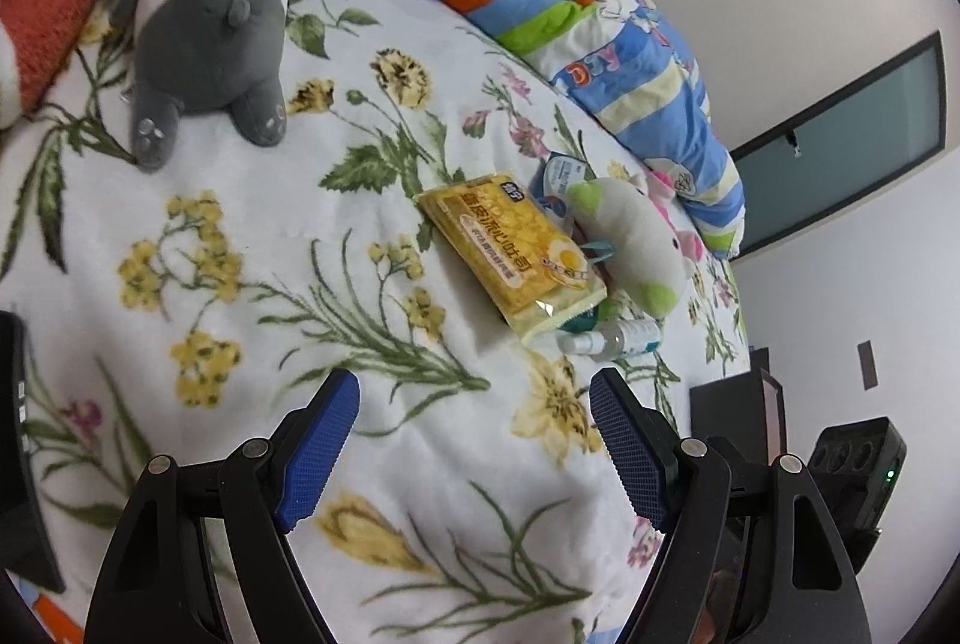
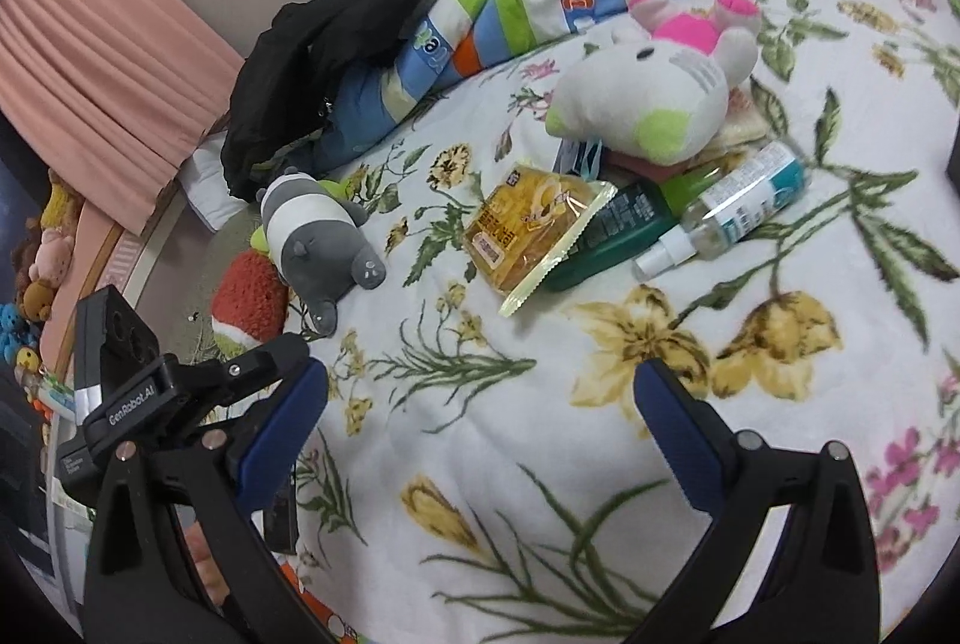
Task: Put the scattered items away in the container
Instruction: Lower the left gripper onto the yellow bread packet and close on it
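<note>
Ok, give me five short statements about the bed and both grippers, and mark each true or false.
1. The left gripper is open with nothing between its fingers. True.
2. The right gripper is clamped on a bottle. False: it is open and empty.
3. The yellow snack packet lies on the floral blanket. True.
4. The clear spray bottle stands upright. False: it lies on its side.
5. The grey and white plush sits on top of the packet. False: it lies apart from it.

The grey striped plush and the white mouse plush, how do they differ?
The grey striped plush is grey with white bands; the white mouse plush is white with green patches and pink ears. The grey one lies alone on the blanket; the mouse rests on other items. Both are soft toys.
</note>
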Demonstrator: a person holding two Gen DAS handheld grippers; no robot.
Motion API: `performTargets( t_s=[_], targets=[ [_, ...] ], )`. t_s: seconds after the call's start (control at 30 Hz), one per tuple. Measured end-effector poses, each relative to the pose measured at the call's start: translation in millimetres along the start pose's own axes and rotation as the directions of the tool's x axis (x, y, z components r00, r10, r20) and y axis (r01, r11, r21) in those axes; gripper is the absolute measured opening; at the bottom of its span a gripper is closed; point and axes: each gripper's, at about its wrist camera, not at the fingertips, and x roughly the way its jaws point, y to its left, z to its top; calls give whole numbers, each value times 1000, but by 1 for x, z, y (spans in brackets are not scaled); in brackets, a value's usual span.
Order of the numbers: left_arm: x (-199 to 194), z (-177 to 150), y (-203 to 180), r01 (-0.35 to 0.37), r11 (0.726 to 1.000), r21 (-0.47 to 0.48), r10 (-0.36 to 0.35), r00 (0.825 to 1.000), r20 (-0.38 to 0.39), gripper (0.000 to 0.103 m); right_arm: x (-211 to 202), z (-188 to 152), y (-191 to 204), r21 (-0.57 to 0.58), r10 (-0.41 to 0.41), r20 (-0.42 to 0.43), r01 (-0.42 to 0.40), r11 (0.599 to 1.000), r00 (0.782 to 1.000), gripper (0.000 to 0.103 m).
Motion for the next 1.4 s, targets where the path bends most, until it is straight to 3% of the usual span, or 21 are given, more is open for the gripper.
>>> performTargets(
  t_s=[0.37, 0.77, 0.97, 1.23, 1.3, 1.37, 1.4],
  targets=[
    [57, 23, 19, 69, 993, -99, -75, 995, -59, 79, 56, 14, -25, 109, 80, -47, -74, 991, 996, 100],
    [123, 41, 36, 208, 948, -243, -240, 965, -111, 79, 103, 27, -60, 316, 240, -31, -218, 924, 970, 88],
    [137, 49, 44, 263, 920, -290, -295, 953, -72, 79, 122, 26, -71, 376, 282, -20, -254, 891, 959, 70],
    [154, 59, 40, 333, 875, -351, -368, 929, -36, 79, 131, 27, -69, 383, 262, 1, -243, 891, 965, 63],
    [158, 60, 38, 332, 874, -355, -366, 930, -32, 79, 132, 27, -71, 398, 263, 8, -245, 884, 965, 51],
    [159, 60, 37, 337, 870, -360, -365, 931, -11, 79, 135, 26, -75, 447, 292, 21, -270, 853, 956, 42],
    [159, 61, 37, 343, 866, -365, -368, 930, 0, 74, 137, 26, -75, 463, 311, 25, -286, 839, 950, 37]
  ],
)
